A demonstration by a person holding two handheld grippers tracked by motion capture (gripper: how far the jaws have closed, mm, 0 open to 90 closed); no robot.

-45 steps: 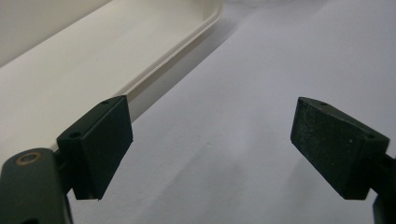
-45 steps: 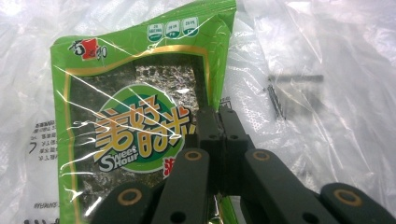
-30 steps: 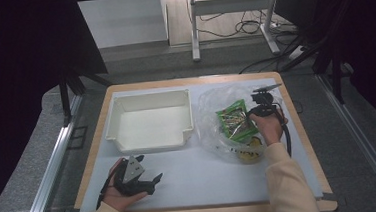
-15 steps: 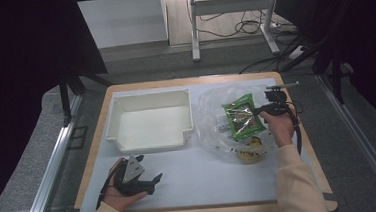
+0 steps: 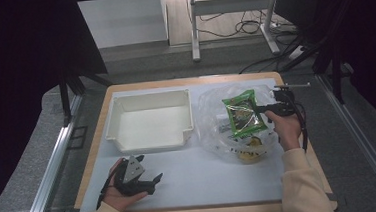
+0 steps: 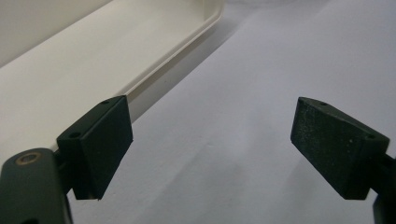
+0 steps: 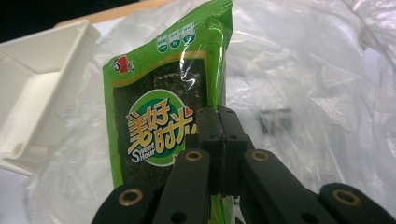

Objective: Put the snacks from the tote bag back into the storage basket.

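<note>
Nearest the person, the left gripper (image 5: pixel 151 181) rests low on the white table surface (image 5: pixel 221 184) with its jaws spread wide and nothing between them. In the left gripper view its two pads (image 6: pixel 100 144) stand well apart over bare table, with the wall of the white tray (image 6: pixel 93 70) just beyond the pad at picture left.

Farther out, the right gripper (image 5: pixel 265 109) has its jaws pressed together on one edge of the green snack packet (image 5: pixel 243 113). In the right gripper view the fingertips (image 7: pixel 219 126) clamp the packet's lower right edge, and the packet (image 7: pixel 159 107) stands upright, extending up and to picture left of the pinch. The packet is held raised over the crumpled clear plastic bag (image 5: pixel 218 134), in which a yellow-printed item (image 5: pixel 247 152) lies on the side nearer the person.

Step in hand, as judged: the packet is out of the bag and carried in the air. The likely destination is the white tray (image 5: pixel 149 121), which lies beyond the packet's free end, on the side away from the right hand (image 5: pixel 285 127). The next move calls for carrying the packet across the tray rim without dragging the bag, then spreading the jaws over the tray floor.
</note>
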